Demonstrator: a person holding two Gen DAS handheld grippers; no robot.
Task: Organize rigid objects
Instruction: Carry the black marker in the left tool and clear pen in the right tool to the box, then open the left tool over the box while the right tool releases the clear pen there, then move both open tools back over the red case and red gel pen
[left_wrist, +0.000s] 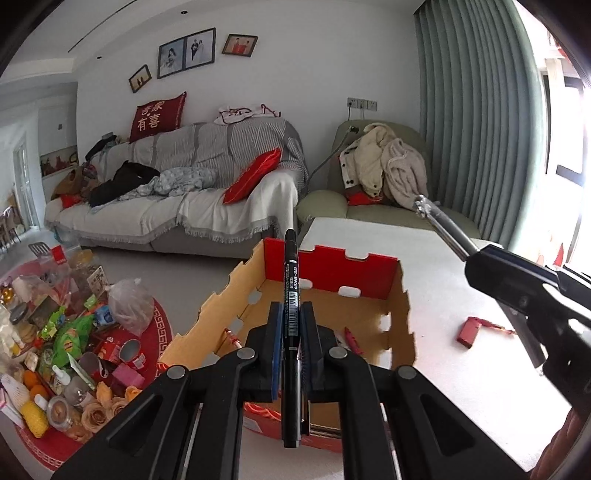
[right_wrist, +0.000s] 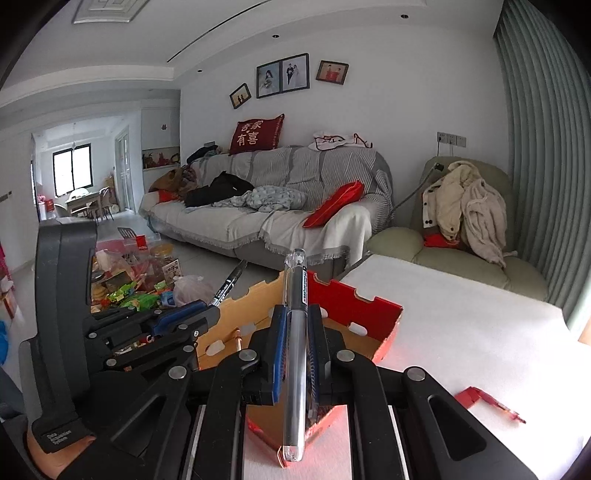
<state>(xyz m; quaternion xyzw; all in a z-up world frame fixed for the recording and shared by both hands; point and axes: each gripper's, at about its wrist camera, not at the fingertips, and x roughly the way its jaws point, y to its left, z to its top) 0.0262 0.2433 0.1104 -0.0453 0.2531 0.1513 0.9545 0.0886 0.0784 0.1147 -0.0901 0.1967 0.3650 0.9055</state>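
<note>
My left gripper is shut on a black marker that stands upright between its blue pads, over the near side of an open cardboard box with red outer walls. A pencil-like item and a red item lie inside the box. My right gripper is shut on a clear silver pen, held above the box's near corner. In the left wrist view the right gripper comes in from the right with that pen. The left gripper and its marker show at the left of the right wrist view.
The box stands on a white table, which also bears a small red carton. A low round red table crowded with snacks and jars sits to the left. Beyond are a sofa, an armchair and a green curtain.
</note>
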